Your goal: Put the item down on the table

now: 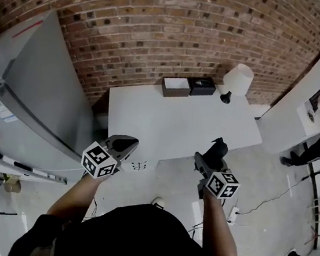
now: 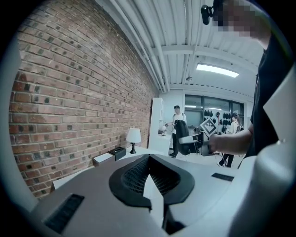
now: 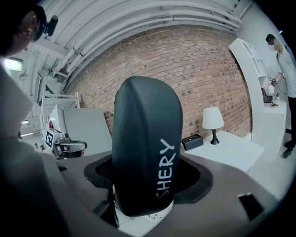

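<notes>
My right gripper (image 1: pixel 214 155) is shut on a dark rounded item (image 3: pixel 145 148) with white lettering along its side. The item stands upright between the jaws and sticks out past them. In the head view the item (image 1: pixel 218 147) hangs over the floor, just off the near right edge of the white table (image 1: pixel 172 120). My left gripper (image 1: pixel 124 144) is held at the table's near left corner. Its jaws are together with nothing between them, as the left gripper view (image 2: pixel 155 185) shows.
At the table's far edge stand a white lamp (image 1: pixel 236 81), a white-topped box (image 1: pixel 176 87) and a black box (image 1: pixel 201 86). A grey fridge (image 1: pixel 30 90) stands on the left, a white counter (image 1: pixel 303 108) with a person (image 1: pixel 315 148) on the right. A power strip (image 1: pixel 232 212) lies on the floor.
</notes>
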